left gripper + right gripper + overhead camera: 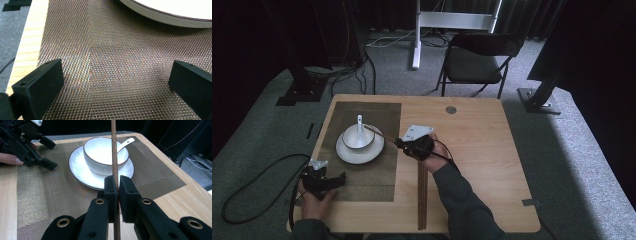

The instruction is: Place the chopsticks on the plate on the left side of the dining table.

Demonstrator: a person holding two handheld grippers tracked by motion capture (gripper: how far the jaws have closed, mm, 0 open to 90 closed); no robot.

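Wooden table (472,150), woven placemat (362,175) on its left half. Your right gripper (115,185) pinches one chopstick (114,152), tip over the bowl (105,155) on its saucer (77,168); the other chopstick (422,200) lies near your forearm. Left gripper (115,82) rests spread, holding nothing. Next, I reckon: lay it beside the saucer, gently.

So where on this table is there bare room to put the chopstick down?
Bare wood right of the placemat, from the grey disc to the near edge, broken by the chopsticks lying there. Crowded: the plate, bowl and spoon, the left gripper, and the right gripper holding a chopstick.
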